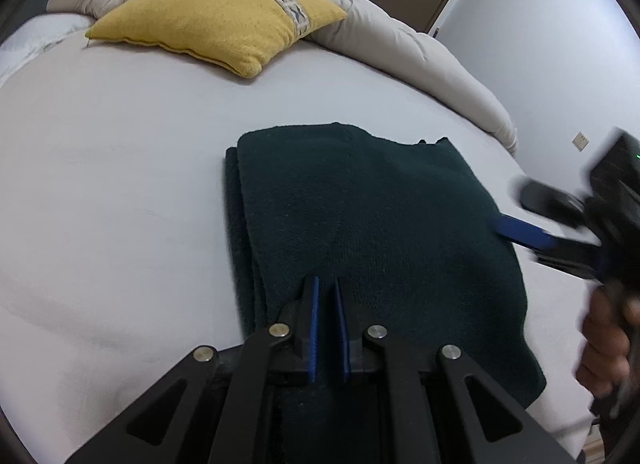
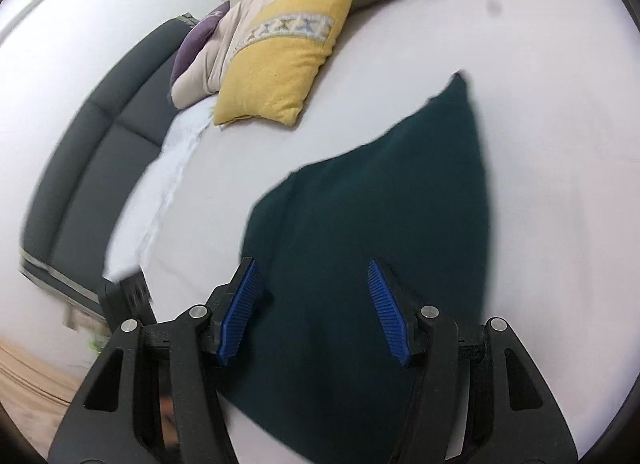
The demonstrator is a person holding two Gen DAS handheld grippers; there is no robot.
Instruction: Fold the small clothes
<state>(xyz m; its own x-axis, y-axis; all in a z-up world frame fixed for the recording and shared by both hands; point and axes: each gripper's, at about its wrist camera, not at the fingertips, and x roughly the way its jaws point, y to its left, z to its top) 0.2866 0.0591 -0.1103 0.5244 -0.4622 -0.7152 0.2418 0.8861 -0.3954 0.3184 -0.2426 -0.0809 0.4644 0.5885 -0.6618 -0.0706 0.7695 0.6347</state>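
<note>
A dark green knitted garment (image 1: 368, 219) lies folded flat on the white bed sheet (image 1: 120, 191). It also shows in the right wrist view (image 2: 384, 207). My left gripper (image 1: 327, 284) sits over the garment's near edge with its blue pads close together, a narrow gap between them, and nothing clearly pinched. My right gripper (image 2: 312, 268) hangs open over the garment's near part, with its pads wide apart and empty. In the left wrist view the right gripper (image 1: 520, 207) is blurred at the garment's right edge.
A yellow cushion (image 1: 216, 19) with a patterned band lies at the far side of the bed, against a bunched beige duvet (image 1: 400, 35). A dark headboard (image 2: 100, 151) and a purple pillow (image 2: 200, 35) are at the left. Wooden floor (image 2: 24, 380) shows below the bed edge.
</note>
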